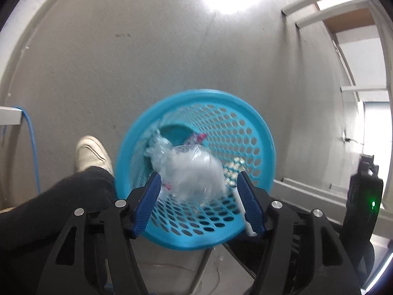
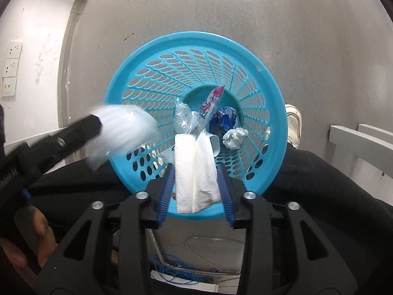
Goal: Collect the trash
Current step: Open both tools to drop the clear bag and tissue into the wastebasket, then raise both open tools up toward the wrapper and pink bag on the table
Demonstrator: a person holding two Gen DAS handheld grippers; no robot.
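Left gripper [image 1: 197, 184] hangs over the blue basket [image 1: 255, 113], jaws spread wide, blue pads [image 1: 147, 204] apart. A clear plastic bag [image 1: 189, 169] sits blurred between them; cannot tell if either pad touches it (looks loose, over the basket mouth). Person's dark trouser leg [image 1: 61, 196] at 8 o'clock, pale shoe [image 1: 92, 153] just past it on the grey floor [image 1: 147, 49]. Blue cable [image 1: 32, 142] runs down at 9 o'clock.

Right gripper [image 2: 196, 184] is clamped on a folded white paper towel [image 2: 189, 169], pads pressed to both sides, towel upright over the basket's [image 2: 137, 64] near rim at 6 o'clock. In the right view the left gripper [image 2: 97, 123] comes in from 9 o'clock with the blurred bag [image 2: 127, 127] at its tip, over the basket's left rim. Deeper in the basket: a clear wrapper [image 2: 183, 115], a pink-and-white packet [image 2: 212, 100] standing tilted, a crumpled blue wrapper [image 2: 224, 120], and a crumpled white wad [image 2: 234, 136] at 3 o'clock. Wall sockets [image 2: 11, 68] at 9 o'clock, far.
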